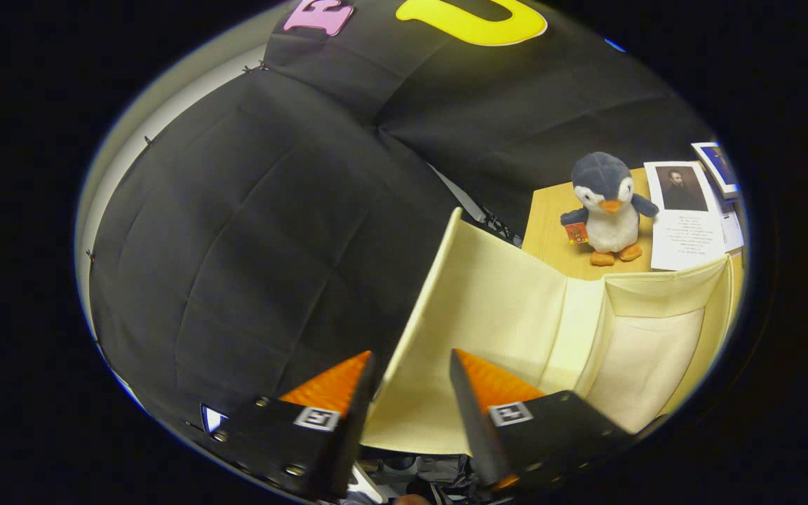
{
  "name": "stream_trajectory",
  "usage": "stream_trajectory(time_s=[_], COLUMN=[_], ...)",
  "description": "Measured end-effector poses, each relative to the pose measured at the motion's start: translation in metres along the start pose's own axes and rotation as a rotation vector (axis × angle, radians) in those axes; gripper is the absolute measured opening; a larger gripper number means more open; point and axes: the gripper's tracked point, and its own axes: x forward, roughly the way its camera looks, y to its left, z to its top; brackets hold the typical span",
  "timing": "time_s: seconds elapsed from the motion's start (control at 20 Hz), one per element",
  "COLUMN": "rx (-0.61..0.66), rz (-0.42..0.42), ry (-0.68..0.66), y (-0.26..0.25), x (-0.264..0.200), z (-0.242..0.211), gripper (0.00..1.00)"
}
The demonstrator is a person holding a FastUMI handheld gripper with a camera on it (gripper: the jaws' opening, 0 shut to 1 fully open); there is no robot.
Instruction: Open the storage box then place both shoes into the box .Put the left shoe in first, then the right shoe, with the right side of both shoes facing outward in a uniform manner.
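While the lid stands raised, the gripper view reads as follows.

Gripper: the gripper, at the lower middle of the frame, has its fingers spread apart with a gap between them; they pinch nothing.
Storage box: the storage box sits at the lower right, beyond and to the right of the fingers, open, with nothing visible in the part of its inside that shows.
Lid: the lid, a cream flap, rises from between the fingertips toward the centre of the frame, tilted up.
Shoes: their place cannot be told from this moment.
Background: a plush penguin stands on a wooden table at the right, with a printed sheet just beside it.
Risk: the flap looks soft, so it may well sag back over the opening once unsupported, blocking the first shoe.
Risk two: the limp fabric walls could buckle if a shoe catches the rim.
Materials: the box looks like pale, matte fabric with folded seams and flat panels; the penguin is fuzzy and rounded; the table is smooth wood.
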Motion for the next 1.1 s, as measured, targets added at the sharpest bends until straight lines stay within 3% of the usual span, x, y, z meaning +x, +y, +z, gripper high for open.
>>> stream_trajectory(time_s=[0.1, 0.65, 0.85, 1.1], rx=[-0.021, -0.181, -0.244, -0.220], rz=[-0.034, -0.132, -0.256, -0.418], ry=[0.009, -0.085, -0.143, -0.154], y=[-0.009, -0.048, -0.100, -0.190], x=[-0.003, -0.121, -0.182, -0.245], z=[0.000, 0.024, 0.032, 0.017], gripper=[0.97, 0.97, 0.97, 0.96])
